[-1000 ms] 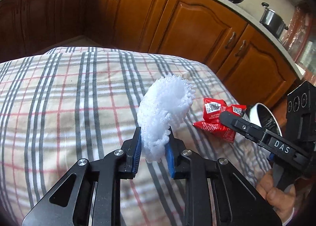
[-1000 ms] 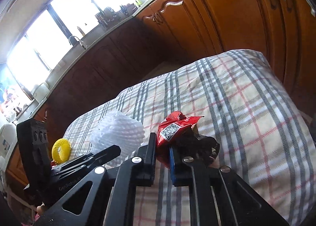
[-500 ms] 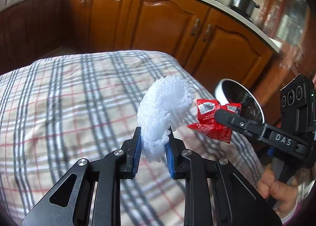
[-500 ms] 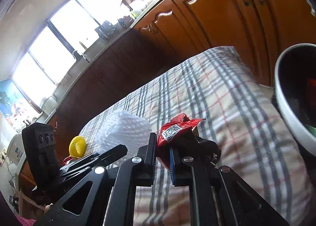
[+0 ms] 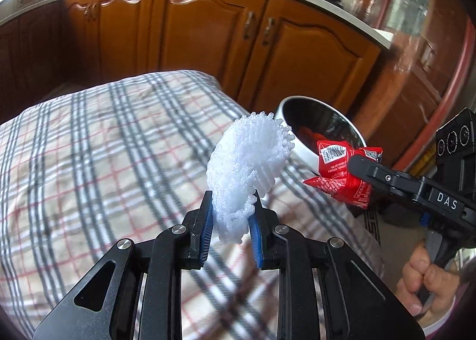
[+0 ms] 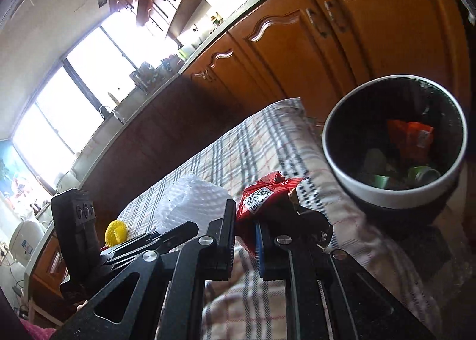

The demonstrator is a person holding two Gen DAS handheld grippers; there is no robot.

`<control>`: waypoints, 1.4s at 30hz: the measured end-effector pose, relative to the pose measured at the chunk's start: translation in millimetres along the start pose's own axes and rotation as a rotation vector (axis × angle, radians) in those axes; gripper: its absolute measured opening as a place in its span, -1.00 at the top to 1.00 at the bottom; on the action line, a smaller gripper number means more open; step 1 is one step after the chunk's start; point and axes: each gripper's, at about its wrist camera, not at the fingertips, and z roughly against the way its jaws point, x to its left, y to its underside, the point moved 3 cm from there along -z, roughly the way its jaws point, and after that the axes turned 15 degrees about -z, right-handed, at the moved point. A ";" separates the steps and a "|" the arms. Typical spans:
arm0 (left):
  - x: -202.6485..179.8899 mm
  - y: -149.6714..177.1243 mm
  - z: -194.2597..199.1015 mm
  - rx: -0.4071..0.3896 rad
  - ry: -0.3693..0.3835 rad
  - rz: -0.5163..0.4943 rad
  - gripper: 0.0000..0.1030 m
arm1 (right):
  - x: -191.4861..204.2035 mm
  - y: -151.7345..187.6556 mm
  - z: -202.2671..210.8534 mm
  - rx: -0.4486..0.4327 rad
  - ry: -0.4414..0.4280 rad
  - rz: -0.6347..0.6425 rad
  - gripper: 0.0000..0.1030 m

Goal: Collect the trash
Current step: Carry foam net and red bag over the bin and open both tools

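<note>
Compared with a second ago, the white-rimmed trash bin [image 6: 395, 143] now fills the right side of your right wrist view, where before only the plaid-covered surface [image 5: 89, 146] showed there; in the left wrist view it has come from the far right edge to just behind the foam. Both pieces of trash remain gripped as they were.

Your left tool [image 5: 230, 227] has its blue pads pressed against the lower end of the white foam net [image 5: 250, 161], pinching it so that the net stands up above the fingertips, clear of the surface.

Your right tool [image 6: 245, 236] is closed to a narrow gap on the red wrapper [image 6: 261, 200], which sticks up between the pads with its QR label facing the camera. From the left wrist view the same wrapper [image 5: 339, 173] hangs at the tip of the right tool [image 5: 357, 166], in front of the bin's rim [image 5: 297, 138].

The bin stands beside the surface's edge and already holds orange and green litter. A yellow foam ring [image 6: 116, 231] lies on the surface behind the left tool [image 6: 175, 228].
</note>
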 end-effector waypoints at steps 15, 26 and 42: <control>-45.5 -17.4 -9.8 0.001 0.031 -0.074 0.60 | -30.9 -9.1 42.6 -0.077 0.021 -0.044 0.78; -67.0 -25.1 -22.0 0.014 0.052 -0.114 0.60 | -52.6 -18.1 58.7 -0.109 0.027 -0.076 0.78; -89.7 -57.3 -47.6 0.026 0.077 -0.168 0.60 | -69.8 -45.6 57.1 -0.136 0.055 -0.087 0.78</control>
